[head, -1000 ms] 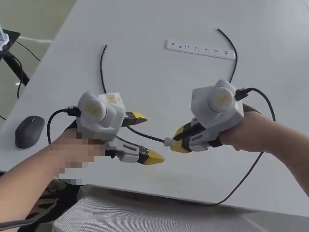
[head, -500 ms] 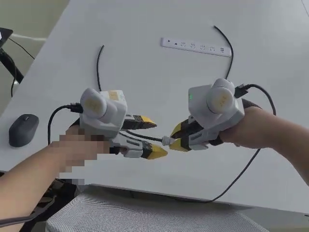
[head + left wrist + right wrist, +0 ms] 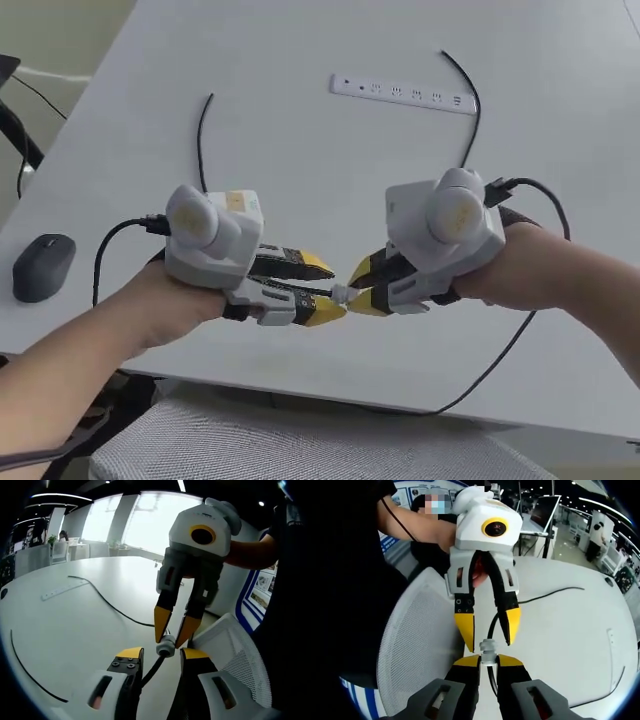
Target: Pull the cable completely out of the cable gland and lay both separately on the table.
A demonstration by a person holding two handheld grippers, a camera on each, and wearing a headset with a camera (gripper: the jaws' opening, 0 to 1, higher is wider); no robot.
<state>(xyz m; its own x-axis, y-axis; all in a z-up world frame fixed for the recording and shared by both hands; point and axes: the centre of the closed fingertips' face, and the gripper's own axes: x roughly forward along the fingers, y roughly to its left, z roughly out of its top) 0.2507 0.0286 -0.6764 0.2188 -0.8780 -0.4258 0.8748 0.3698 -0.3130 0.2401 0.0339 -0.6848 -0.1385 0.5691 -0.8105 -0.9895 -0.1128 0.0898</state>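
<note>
A small white cable gland sits on the end of a thin black cable that trails away over the white table. My right gripper is shut on the gland, held above the table's near edge. My left gripper faces it tip to tip, open, its yellow fingers straddling the cable just behind the gland without pinching it. In the left gripper view the right gripper hangs from above. The left gripper stands over the cable in the right gripper view.
A white power strip with its own black lead lies at the far side of the table. A dark mouse rests at the left edge. A grey mesh chair is below the near edge.
My left gripper has moved right toward the gland and its jaws have narrowed around the cable. The right gripper has kept its hold on the gland, nearly still.
</note>
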